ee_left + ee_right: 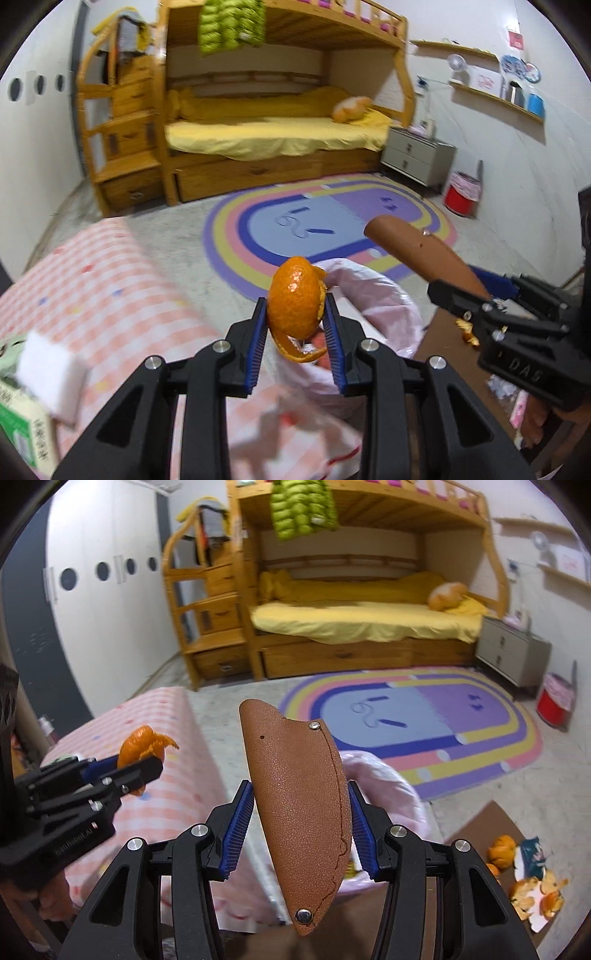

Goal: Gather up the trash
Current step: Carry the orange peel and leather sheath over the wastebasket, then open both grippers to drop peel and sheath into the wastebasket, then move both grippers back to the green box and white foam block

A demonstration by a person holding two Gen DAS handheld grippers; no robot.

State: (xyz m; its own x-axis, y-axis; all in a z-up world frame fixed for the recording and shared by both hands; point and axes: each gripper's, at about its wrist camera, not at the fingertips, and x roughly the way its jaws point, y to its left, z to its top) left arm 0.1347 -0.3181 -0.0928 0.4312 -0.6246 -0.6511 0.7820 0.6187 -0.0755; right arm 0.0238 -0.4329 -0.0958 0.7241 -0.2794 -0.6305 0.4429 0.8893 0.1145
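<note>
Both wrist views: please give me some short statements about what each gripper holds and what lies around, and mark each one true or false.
1. The left gripper is shut on a curled orange citrus peel. True.
2. The right gripper holds a green carton. False: it grips a brown stitched leather sheath.
3. More orange peel scraps lie on the brown surface at lower right in the right wrist view. True.
4. The red bin with a pink liner stands on the rainbow-striped oval rug. False: it stands off the rug, by the wall.
5. The lower bunk's sheet is blue. False: it is yellow.
</note>
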